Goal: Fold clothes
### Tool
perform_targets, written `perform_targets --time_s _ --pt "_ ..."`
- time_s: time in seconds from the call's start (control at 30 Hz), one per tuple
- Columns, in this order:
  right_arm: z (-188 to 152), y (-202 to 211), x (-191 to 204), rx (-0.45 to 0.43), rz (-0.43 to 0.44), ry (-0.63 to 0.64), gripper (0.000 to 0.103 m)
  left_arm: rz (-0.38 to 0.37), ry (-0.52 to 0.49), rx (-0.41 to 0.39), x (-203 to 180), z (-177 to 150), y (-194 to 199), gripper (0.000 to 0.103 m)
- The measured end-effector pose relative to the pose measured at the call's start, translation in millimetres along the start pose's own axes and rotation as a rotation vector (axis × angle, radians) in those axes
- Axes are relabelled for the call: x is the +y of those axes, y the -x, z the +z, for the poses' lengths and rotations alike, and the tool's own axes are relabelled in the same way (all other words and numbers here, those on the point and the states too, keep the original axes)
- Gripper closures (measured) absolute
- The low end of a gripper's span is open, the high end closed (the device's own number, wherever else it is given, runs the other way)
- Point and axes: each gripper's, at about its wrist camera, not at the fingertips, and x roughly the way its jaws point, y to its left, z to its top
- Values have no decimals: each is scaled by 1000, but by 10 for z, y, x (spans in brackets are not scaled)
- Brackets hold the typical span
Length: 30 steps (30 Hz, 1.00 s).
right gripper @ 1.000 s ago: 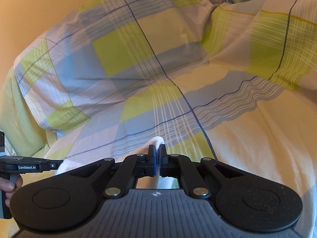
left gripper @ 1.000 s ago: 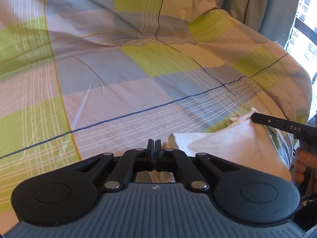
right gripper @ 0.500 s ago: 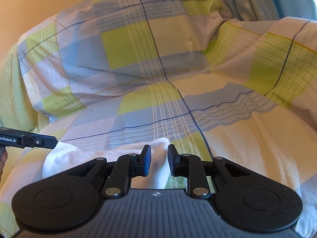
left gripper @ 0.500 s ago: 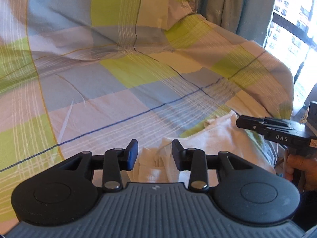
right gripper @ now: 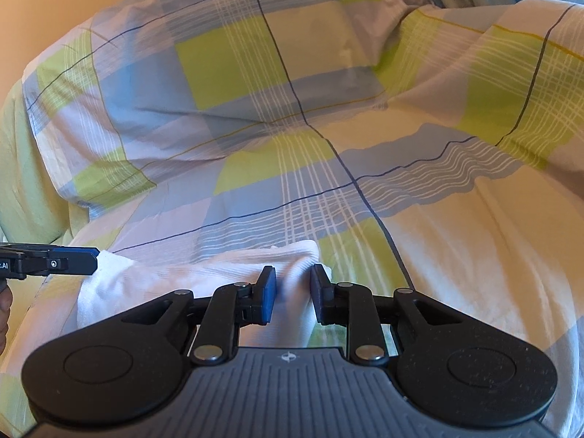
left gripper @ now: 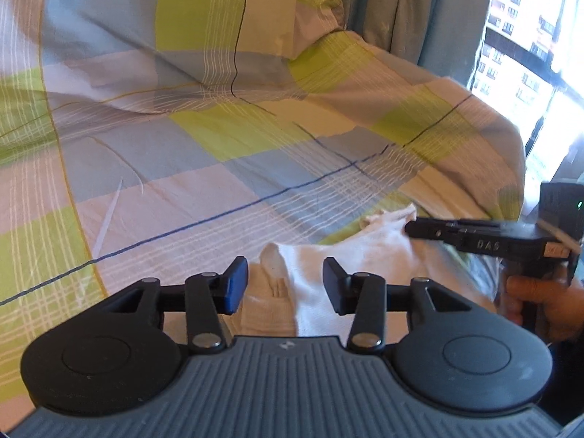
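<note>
Checked duvet (left gripper: 226, 168) under white garment (left gripper: 365, 255); curtain (left gripper: 401, 11) behind.

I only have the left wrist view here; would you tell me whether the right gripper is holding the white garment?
Observer: It seems not. The right gripper has just been opening its jaws. They stand apart, with a fold of the white garment between them, apparently not pinched.
Operator: Thank you. What lies past the garment on that side?
Observer: The checked bedcover, heaped into a mound.
Operator: And behind the mound?
Observer: A plain beige wall, at the upper left of the right wrist view.
</note>
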Motion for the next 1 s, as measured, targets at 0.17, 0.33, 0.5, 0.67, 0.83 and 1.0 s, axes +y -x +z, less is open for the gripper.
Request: perform_targets --time_s 0.17,0.33,0.5,0.67,0.83,1.0 --pt "-11 -7 61 17 -18 56 97 51 -26 -21 -25 3 -6 90" --pt "92 38 175 -56 -31 134 100 77 56 13 140 7 -148 90" --pt "47 -139 29 14 -40 63 101 53 150 7 260 -9 -153 86" --pt "25 15 -6 -24 -72 71 94 91 168 -3 265 12 -10 71" --pt "-3 260 59 -81 -108 92 82 149 83 -19 54 10 266 74" --pt "-143 458 432 -87 -16 207 82 92 -114 19 -445 -85 314 74"
